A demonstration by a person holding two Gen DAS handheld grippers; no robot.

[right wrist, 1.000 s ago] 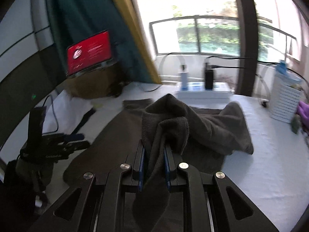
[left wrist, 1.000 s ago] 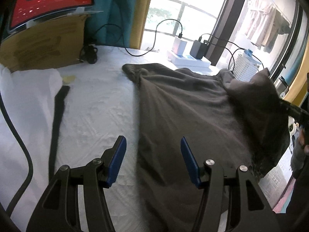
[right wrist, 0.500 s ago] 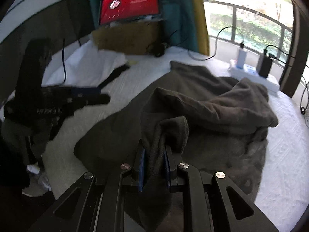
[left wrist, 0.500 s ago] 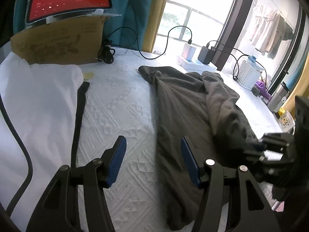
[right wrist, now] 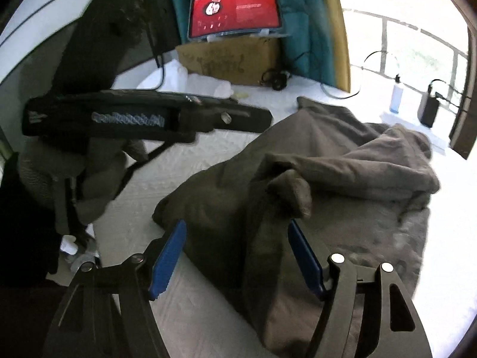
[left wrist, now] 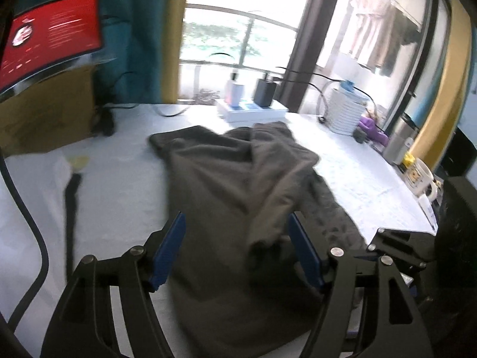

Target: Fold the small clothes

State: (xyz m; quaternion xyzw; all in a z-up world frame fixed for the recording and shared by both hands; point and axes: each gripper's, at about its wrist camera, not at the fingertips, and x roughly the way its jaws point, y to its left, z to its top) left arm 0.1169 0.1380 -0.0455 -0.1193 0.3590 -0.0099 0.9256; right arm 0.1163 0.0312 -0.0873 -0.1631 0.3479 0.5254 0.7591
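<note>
Overhead, both grippers pointed steeply downward at the dark grey garment (left wrist: 238, 185). The left gripper (left wrist: 237, 249) had its jaws opening, blue pads clear of the fabric lying below them. The right gripper (right wrist: 237, 252) likewise had its jaws opening; a rumpled fold of the garment sat between its pads, unclamped. The garment lay partly folded on the white textured bed cover (left wrist: 125, 185). Behind it stood a cardboard box (right wrist: 232, 59) bearing a red-screened tablet (right wrist: 235, 12), a teal curtain (left wrist: 140, 29) and a bright window (left wrist: 238, 29).
</note>
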